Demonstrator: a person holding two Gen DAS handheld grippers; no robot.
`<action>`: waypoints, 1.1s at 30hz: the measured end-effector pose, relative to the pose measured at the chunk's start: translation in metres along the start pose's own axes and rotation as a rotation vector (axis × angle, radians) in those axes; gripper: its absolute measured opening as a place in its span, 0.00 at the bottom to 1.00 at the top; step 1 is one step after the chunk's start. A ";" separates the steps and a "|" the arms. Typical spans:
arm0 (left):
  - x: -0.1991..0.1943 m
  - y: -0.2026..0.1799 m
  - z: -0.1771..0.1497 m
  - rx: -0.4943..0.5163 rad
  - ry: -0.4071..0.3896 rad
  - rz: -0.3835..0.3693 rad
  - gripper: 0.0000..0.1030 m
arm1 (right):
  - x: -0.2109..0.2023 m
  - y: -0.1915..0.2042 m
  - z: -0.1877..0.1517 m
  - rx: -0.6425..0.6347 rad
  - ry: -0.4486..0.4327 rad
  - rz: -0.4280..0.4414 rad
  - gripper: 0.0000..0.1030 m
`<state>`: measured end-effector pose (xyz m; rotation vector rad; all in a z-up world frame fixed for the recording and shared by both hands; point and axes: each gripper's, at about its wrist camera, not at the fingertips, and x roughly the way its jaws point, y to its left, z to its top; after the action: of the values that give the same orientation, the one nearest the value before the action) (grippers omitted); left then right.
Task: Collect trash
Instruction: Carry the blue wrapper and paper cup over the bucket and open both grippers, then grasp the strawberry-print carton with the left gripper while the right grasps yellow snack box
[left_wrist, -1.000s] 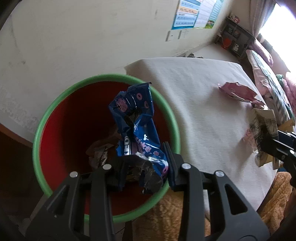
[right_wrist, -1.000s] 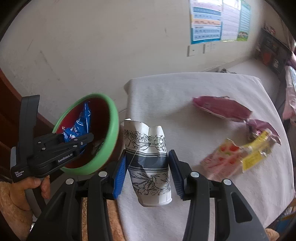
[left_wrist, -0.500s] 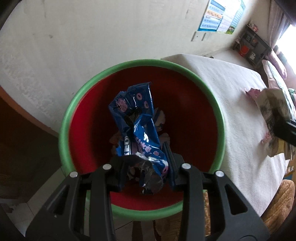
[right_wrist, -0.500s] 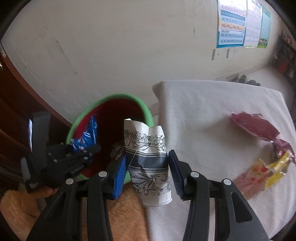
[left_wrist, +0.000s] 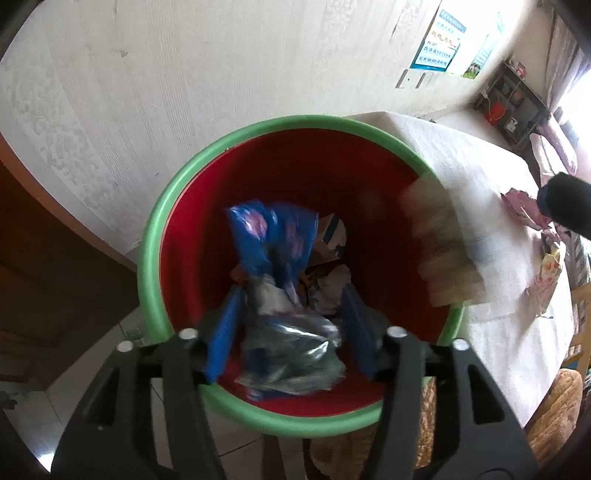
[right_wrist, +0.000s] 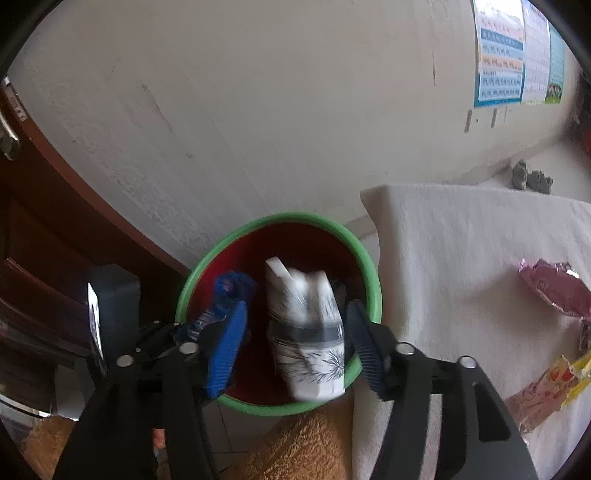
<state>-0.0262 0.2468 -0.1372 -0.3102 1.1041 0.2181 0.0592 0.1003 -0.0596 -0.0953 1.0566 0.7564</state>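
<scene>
No legible print: blurred blue wrapper (left_wrist: 275, 236), floral paper cup (right_wrist: 308, 336)

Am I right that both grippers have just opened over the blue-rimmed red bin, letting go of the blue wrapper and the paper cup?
Not quite: the bin's rim is green, not blue, as both wrist views show. The rest holds: the left gripper and the right gripper are open over the bin, with the blue wrapper and the paper cup loose between their jaws.
</scene>
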 end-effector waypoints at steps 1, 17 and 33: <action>0.000 0.000 -0.001 0.001 0.000 0.002 0.55 | -0.001 -0.001 -0.001 0.002 -0.001 -0.004 0.60; -0.003 -0.019 0.000 0.037 -0.020 0.006 0.58 | -0.085 -0.216 -0.081 0.511 -0.144 -0.462 0.76; -0.012 -0.178 -0.006 0.372 0.003 -0.180 0.74 | -0.062 -0.332 -0.122 0.860 -0.027 -0.382 0.59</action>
<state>0.0212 0.0776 -0.1040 -0.0758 1.0884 -0.1478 0.1514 -0.2311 -0.1639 0.4375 1.2137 -0.0767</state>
